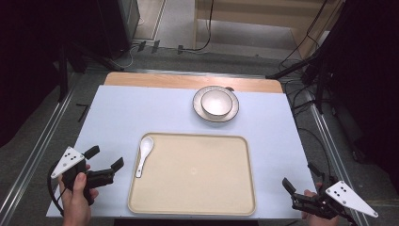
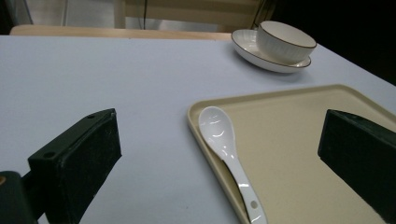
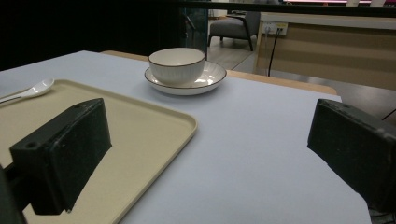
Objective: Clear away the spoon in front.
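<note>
A white ceramic spoon lies along the left side of the beige tray, bowl end away from me. My left gripper hovers just left of the tray, open, with nothing between its jaws. In the left gripper view the spoon rests against the tray's rim, ahead of the wide-apart left gripper. My right gripper stands open near the table's front right corner. A white bowl sits on a saucer behind the tray.
The table has a pale blue mat with a wooden strip along its far edge. The right gripper view has the bowl, the saucer and the tray corner ahead of the right gripper. Cables and stands ring the table.
</note>
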